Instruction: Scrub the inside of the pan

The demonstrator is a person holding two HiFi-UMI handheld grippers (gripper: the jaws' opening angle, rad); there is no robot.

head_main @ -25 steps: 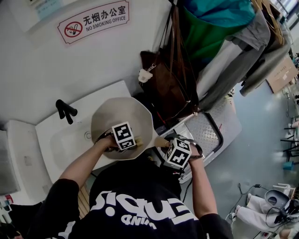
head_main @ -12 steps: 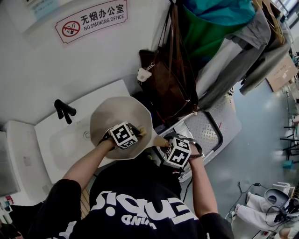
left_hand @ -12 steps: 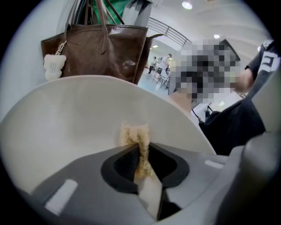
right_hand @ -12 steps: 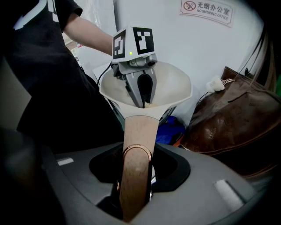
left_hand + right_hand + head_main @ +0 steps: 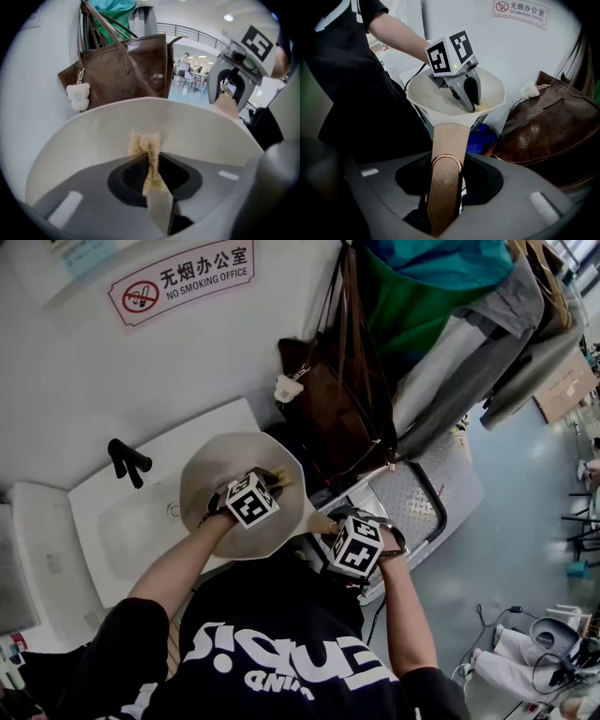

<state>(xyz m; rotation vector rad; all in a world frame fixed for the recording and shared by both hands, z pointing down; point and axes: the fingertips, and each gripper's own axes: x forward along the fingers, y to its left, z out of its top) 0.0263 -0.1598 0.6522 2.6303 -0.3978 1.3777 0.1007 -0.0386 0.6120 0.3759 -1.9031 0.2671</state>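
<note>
A cream pan (image 5: 217, 468) hangs over the sink, and its wooden handle (image 5: 446, 154) runs back between the jaws of my right gripper (image 5: 445, 187), which is shut on it. My left gripper (image 5: 151, 173) reaches down into the pan, shut on a yellowish scrub pad (image 5: 146, 144). The pad presses against the pan's inner wall (image 5: 89, 136) on the side near the brown bag. In the head view the left gripper (image 5: 270, 480) is at the pan's right part, and the right gripper (image 5: 330, 524) is just outside the rim at the handle (image 5: 321, 522).
A white sink (image 5: 117, 526) with a black tap (image 5: 129, 461) lies under the pan. A brown bag (image 5: 342, 413) and hanging clothes (image 5: 441, 306) are close on the right. A metal tread plate (image 5: 412, 495) lies on the floor below.
My left gripper has swept with the pad from the pan's near side across to its far right wall, turning as it went. The right gripper and handle have stayed still.
</note>
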